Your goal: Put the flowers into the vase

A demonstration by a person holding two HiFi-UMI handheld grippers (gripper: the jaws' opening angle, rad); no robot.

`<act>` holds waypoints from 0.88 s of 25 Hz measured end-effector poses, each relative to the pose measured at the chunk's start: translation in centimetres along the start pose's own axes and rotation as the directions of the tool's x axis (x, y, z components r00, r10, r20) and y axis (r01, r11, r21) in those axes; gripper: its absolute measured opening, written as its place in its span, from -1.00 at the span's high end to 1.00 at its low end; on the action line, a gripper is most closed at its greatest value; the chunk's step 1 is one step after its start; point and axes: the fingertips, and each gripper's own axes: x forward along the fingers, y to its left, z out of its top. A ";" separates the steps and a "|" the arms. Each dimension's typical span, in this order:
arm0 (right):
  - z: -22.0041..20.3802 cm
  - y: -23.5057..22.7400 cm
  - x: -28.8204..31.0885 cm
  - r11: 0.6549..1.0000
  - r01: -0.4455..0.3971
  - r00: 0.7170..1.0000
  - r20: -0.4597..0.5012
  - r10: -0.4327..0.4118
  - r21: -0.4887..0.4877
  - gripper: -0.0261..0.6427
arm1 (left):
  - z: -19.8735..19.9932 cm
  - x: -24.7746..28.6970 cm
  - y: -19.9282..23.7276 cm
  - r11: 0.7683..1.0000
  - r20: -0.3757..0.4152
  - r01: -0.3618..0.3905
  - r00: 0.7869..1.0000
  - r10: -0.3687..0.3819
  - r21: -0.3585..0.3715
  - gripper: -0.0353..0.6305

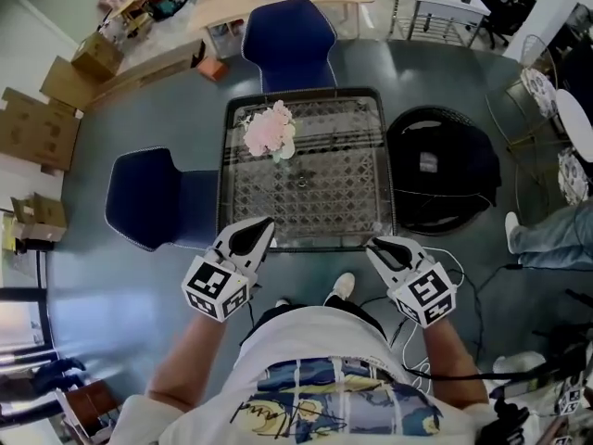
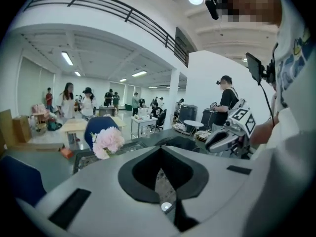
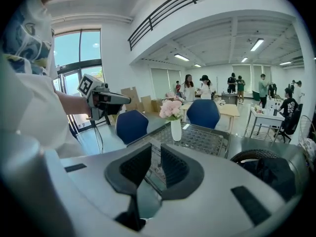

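A bunch of pink flowers (image 1: 269,130) stands in a small white vase (image 1: 281,158) on the glass table (image 1: 352,100), toward its far left. The right gripper view shows the flowers (image 3: 171,109) and vase (image 3: 176,130) upright ahead; in the left gripper view the flowers (image 2: 108,141) are to the left. My left gripper (image 1: 264,222) hangs at the table's near edge, shut and empty (image 2: 160,171). My right gripper (image 1: 372,244) is at the near right corner, its jaws drawn together with only a slit and nothing in them (image 3: 155,157). Both are well short of the vase.
One blue chair (image 1: 287,35) stands behind the table and another (image 1: 153,197) to its left. A dark round seat with a black bag (image 1: 440,170) is on the right. Cardboard boxes (image 1: 37,128) line the left wall. Cables (image 1: 463,276) run across the floor by my feet.
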 end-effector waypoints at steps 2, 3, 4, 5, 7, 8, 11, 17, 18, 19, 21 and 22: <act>0.5 1.8 0.8 1.000 -0.017 1.000 -0.016 0.017 -0.020 0.73 | -1.0 -1.2 -1.3 0.998 -0.015 0.050 0.999 -0.051 -0.031 0.87; 0.8 2.8 1.3 0.999 -0.025 0.999 -0.024 0.024 -0.029 0.73 | -1.5 -2.1 -1.8 0.997 -0.028 0.070 0.997 -0.071 -0.032 0.87; 1.0 4.0 1.8 0.999 -0.034 0.999 -0.030 0.033 -0.036 0.73 | -2.0 -3.1 -2.1 0.996 -0.043 0.088 0.995 -0.089 -0.028 0.87; 1.3 5.3 2.4 0.998 -0.044 0.999 -0.033 0.043 -0.043 0.73 | -2.4 -4.1 -2.4 0.994 -0.056 0.106 0.993 -0.107 -0.022 0.87; 1.9 7.5 3.5 0.996 -0.061 0.998 -0.038 0.059 -0.064 0.73 | -3.1 -6.0 -2.9 0.990 -0.070 0.140 0.988 -0.141 -0.017 0.87; 2.2 8.5 4.0 0.995 -0.067 0.997 -0.041 0.064 -0.076 0.74 | -3.4 -6.8 -3.0 0.988 -0.072 0.155 0.985 -0.156 -0.018 0.87; 3.1 11.6 5.3 0.992 -0.084 0.996 -0.039 0.080 -0.092 0.75 | -4.3 -9.4 -3.6 0.982 -0.077 0.189 0.979 -0.190 -0.022 0.87; 3.1 18.4 6.3 0.990 -0.096 0.995 -0.040 0.092 -0.101 0.78 | -6.0 -14.0 -4.1 0.974 -0.059 0.226 0.972 -0.228 -0.025 0.87; 3.1 19.6 6.6 0.989 -0.105 0.994 -0.045 0.100 -0.107 0.78 | -6.3 -14.7 -4.0 0.973 -0.054 0.230 0.971 -0.231 -0.024 0.87; 3.1 20.7 7.0 0.987 -0.112 0.993 -0.048 0.107 -0.114 0.79 | -6.4 -15.4 -3.8 0.972 -0.052 0.233 0.971 -0.234 -0.020 0.87; 3.1 22.7 7.4 0.985 -0.118 0.992 -0.055 0.112 -0.122 0.79 | -6.8 -16.5 -3.8 0.968 -0.054 0.251 0.966 -0.252 -0.020 0.87; 3.0 23.5 7.4 0.986 -0.117 0.992 -0.058 0.111 -0.121 0.79 | -7.1 -17.0 -3.9 0.964 -0.056 0.265 0.962 -0.267 -0.027 0.87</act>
